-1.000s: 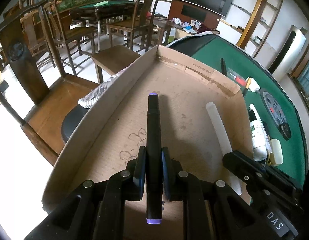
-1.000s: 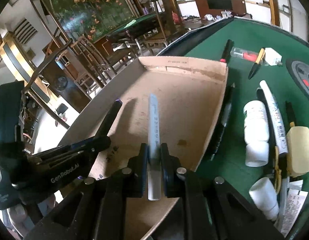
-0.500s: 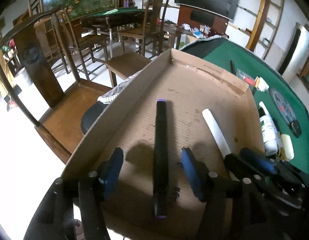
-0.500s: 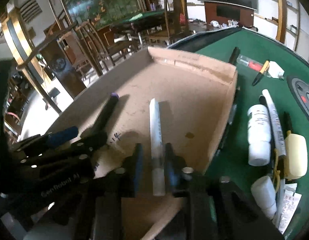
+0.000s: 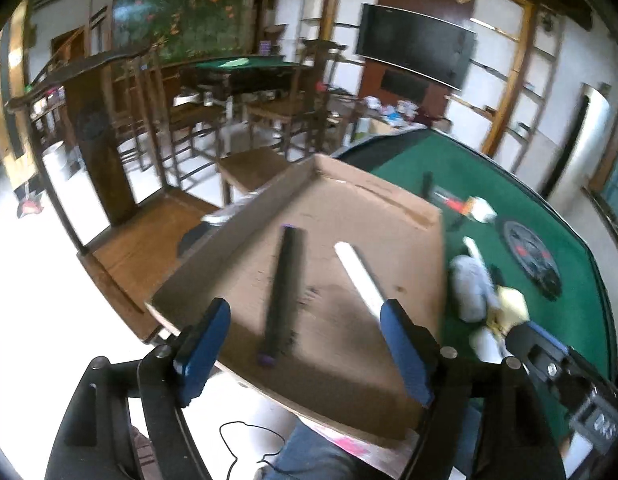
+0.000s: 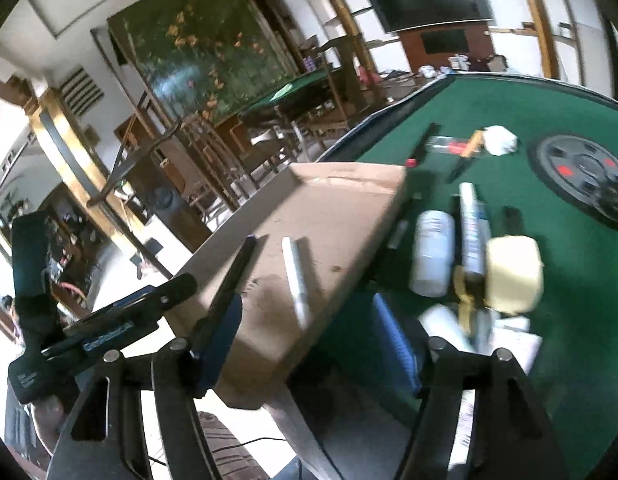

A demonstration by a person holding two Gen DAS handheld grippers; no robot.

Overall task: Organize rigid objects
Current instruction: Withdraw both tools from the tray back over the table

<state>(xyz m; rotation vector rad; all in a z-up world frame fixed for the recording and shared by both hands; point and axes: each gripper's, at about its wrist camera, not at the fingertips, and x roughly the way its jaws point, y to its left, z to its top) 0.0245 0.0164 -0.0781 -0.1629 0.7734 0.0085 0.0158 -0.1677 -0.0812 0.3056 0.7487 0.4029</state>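
Observation:
A black marker with purple ends (image 5: pixel 284 292) (image 6: pixel 233 276) and a white pen (image 5: pixel 361 276) (image 6: pixel 296 280) lie side by side on the floor of a shallow cardboard tray (image 5: pixel 389 220) (image 6: pixel 341 208). My left gripper (image 5: pixel 303 344) hangs back from the tray's near edge, jaws opening wide, nothing between the pads. My right gripper (image 6: pixel 315 344) is also drawn back, jaws opening, with nothing held; its blue fingers (image 6: pixel 221 340) frame the tray's near corner.
On the green felt table (image 6: pixel 509 120) right of the tray lie a white bottle (image 6: pixel 433 256), a white tube (image 6: pixel 471 224), a pale yellow block (image 6: pixel 513 276), several pens (image 6: pixel 421 144) and a dark round disc (image 6: pixel 585 180). Wooden chairs (image 5: pixel 181 120) stand beyond the table's left.
Both grippers let go: the left released the black marker, the right the white pen, and both objects now lie in the tray. Both grippers opened wide and pulled back and up.

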